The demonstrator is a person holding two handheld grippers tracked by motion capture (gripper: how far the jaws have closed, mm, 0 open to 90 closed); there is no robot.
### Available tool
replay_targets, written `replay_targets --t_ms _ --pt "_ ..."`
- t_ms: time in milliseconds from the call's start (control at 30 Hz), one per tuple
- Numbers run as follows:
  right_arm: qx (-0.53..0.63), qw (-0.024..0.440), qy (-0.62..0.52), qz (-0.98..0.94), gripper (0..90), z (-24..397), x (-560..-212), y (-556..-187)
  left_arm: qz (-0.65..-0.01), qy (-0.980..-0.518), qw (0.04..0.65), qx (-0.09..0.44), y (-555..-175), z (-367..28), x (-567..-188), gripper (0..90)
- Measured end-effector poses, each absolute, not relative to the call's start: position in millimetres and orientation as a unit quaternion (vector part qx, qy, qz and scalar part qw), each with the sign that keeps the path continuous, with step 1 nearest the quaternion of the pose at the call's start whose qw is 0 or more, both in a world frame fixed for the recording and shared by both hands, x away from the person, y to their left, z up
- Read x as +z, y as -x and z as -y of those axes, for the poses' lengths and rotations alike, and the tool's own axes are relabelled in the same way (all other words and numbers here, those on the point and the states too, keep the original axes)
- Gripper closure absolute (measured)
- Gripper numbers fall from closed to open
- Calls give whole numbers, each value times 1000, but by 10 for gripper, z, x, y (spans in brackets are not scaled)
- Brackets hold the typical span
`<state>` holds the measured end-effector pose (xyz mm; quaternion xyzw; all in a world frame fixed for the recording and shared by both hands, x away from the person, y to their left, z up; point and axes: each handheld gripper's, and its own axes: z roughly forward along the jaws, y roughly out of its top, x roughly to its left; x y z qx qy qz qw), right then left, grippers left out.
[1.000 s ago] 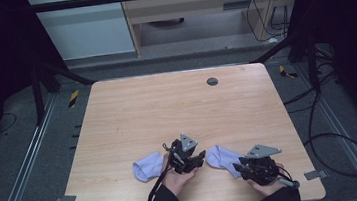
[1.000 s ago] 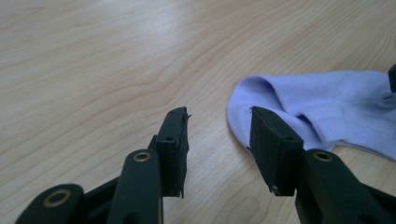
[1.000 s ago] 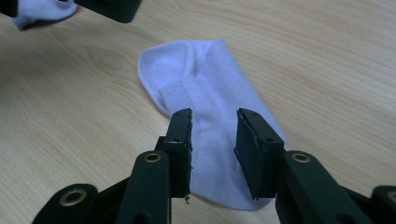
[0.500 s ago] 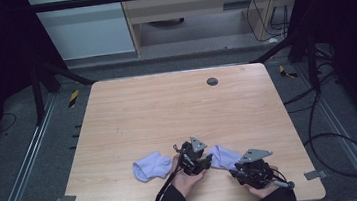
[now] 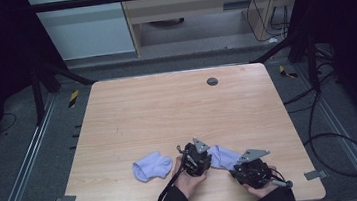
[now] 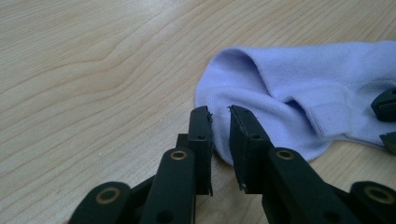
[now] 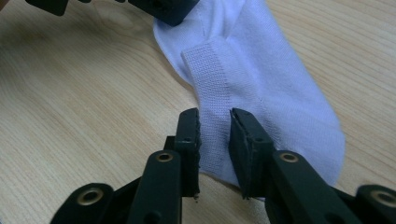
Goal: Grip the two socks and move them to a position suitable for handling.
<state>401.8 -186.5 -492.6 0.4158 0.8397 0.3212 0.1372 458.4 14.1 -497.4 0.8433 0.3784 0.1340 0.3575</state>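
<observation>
Two lavender socks lie near the table's front edge. One sock (image 5: 151, 166) lies alone at the left. The other sock (image 5: 221, 157) is between my two grippers. My left gripper (image 5: 199, 159) stands at its left end. In the left gripper view its jaws (image 6: 219, 115) have just been closing and straddle the sock's (image 6: 303, 88) rounded edge with a narrow gap. My right gripper (image 5: 246, 167) is at the sock's right end. Its jaws (image 7: 215, 117) have also been closing and sit on either side of the ribbed cuff (image 7: 212, 74), not visibly pressing it.
The wooden table (image 5: 178, 115) has a round dark grommet (image 5: 212, 81) at the back. A metal frame and cables (image 5: 320, 131) run on the floor to the right. The person's dark sleeves come in over the front edge.
My left gripper has shifted right, away from the lone sock and up to the sock between the hands. My right gripper has stayed about where it was.
</observation>
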Motion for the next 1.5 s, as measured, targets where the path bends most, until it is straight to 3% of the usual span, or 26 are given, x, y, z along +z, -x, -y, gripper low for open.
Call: replay_targets --t_ms 33,167,367,667,1000,1100,1167,1300,1500 --pt "316 140 -415 -842 795 1859 -4920 -4023 -380 -842 358 133 -4584 -141 -4975 813" --pt "313 137 -419 -841 832 1849 -4910 -4031 -384 -840 361 130 -4594 -142 -4978 863" --pt "354 145 -421 -822 835 1885 -4785 -3994 -379 -842 361 128 -4604 -163 -4971 879" --pt "407 193 -453 -769 833 2033 -4618 -4055 -368 -844 370 123 -4590 -179 -4966 883" --pt "380 226 -511 -737 825 2237 -4676 -4424 -360 -849 368 122 -4592 -179 -4974 884" --pt "371 228 -529 -729 807 2306 -4716 -4515 -358 -850 367 123 -4594 -175 -4977 884" --pt "359 242 -535 -726 736 2365 -4752 -4579 -360 -848 369 124 -4595 -174 -4975 873" --pt "361 266 -532 -718 615 2450 -4742 -4570 -366 -842 373 131 -4600 -197 -4956 770" --pt "340 244 -530 -737 595 2488 -4819 -4573 -372 -841 373 125 -4596 -203 -4952 709"
